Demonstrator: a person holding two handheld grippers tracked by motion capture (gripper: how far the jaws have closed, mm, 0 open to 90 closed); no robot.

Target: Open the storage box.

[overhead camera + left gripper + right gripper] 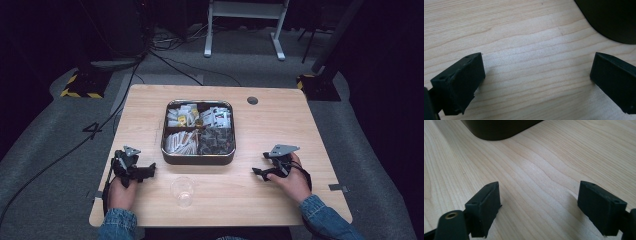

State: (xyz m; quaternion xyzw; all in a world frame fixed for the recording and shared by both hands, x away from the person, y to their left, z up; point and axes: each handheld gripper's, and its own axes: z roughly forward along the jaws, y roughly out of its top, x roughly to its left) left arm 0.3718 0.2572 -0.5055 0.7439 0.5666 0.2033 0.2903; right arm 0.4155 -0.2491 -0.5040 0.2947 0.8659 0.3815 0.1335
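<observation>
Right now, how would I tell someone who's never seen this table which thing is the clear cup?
Start at the wooden table and find the metal tray of packets near its middle. Just in front of the tray's near edge, between the left gripper and the right gripper, stands the clear cup. It is the one see-through thing, small and round, standing alone on bare wood.

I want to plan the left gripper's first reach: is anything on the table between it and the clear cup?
Nothing visible stands in the way. The left gripper lies with open fingers on bare wood, and the clear cup stands just to its right near the table's front edge. The tin tray sits farther back, off that line.
</observation>
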